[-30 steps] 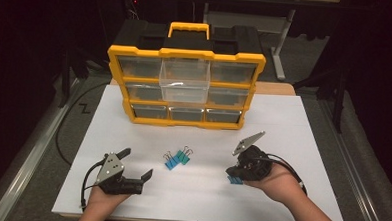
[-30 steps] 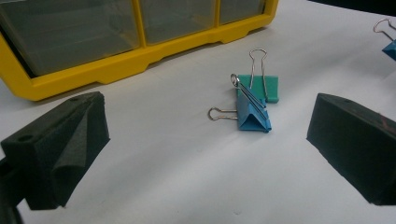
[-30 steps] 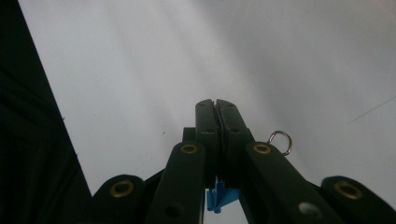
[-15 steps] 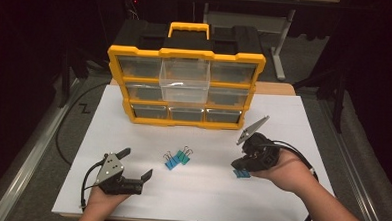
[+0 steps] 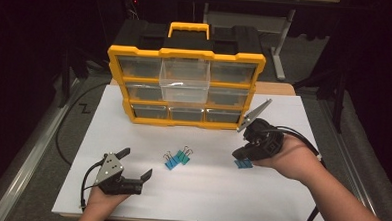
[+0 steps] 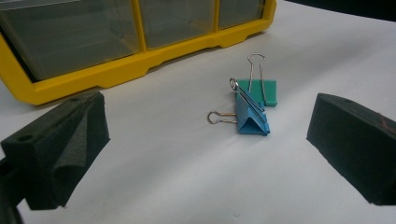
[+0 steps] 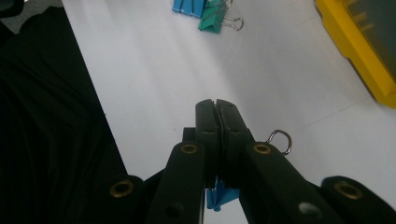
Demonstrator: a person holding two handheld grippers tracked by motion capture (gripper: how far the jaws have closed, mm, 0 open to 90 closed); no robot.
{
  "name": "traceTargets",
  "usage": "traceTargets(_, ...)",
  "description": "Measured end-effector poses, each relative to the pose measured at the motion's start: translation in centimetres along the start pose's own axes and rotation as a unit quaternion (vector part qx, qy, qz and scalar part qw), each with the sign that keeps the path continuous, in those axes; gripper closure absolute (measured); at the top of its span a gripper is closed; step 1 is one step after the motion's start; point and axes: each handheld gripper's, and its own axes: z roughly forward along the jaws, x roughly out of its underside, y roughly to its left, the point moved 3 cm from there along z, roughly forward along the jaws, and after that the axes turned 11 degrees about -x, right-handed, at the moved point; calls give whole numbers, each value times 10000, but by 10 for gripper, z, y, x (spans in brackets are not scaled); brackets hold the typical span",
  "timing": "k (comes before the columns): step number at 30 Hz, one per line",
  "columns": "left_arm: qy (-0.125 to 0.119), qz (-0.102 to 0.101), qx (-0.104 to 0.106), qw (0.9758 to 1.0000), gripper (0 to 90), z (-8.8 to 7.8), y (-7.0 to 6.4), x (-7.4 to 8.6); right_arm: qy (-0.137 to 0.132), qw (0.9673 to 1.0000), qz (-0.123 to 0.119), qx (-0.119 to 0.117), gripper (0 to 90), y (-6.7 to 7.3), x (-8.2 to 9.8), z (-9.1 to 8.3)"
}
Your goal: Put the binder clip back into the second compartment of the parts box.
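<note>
- the right claw (image 5: 243,153) sits at the right of centre in the high view, held in a hand that comes in from the lower right corner, above the white surface (image 5: 280,204).
- in the right gripper view its jaws stand pressed together in the middle of the frame, closed on a blue binder clip (image 7: 219,193); the blue body peeks out below them and one wire loop sticks out to the right of them.
- in the high view that same blue binder clip (image 5: 242,164) shows just under the claw's tip, right of centre.
- the left claw (image 5: 134,164) lies in the lower left of the high view, its jaws spread wide with nothing between them; in the left gripper view the two black pads stand far apart at the left and right edges.
- a second blue clip (image 6: 251,117) and a green clip (image 6: 262,91) lie touching each other on the surface, centre of the left gripper view; in the high view the pair sits in the middle, between the two claws.
- a yellow drawer organiser (image 5: 186,55) stands in the upper middle of the high view, with one clear drawer (image 5: 184,86) pulled out at its centre.
</note>
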Motion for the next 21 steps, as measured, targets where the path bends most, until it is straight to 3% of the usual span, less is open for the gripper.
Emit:
traceTargets(11, 10, 35, 60, 10000, 3, -1, -1, 0, 70, 10000, -53, -15, 900, 5, -22, -27)
traceTargets(21, -14, 32, 67, 10000, 3, -1, -1, 0, 181, 9994, -281, -46, 900, 13, -47, -57)
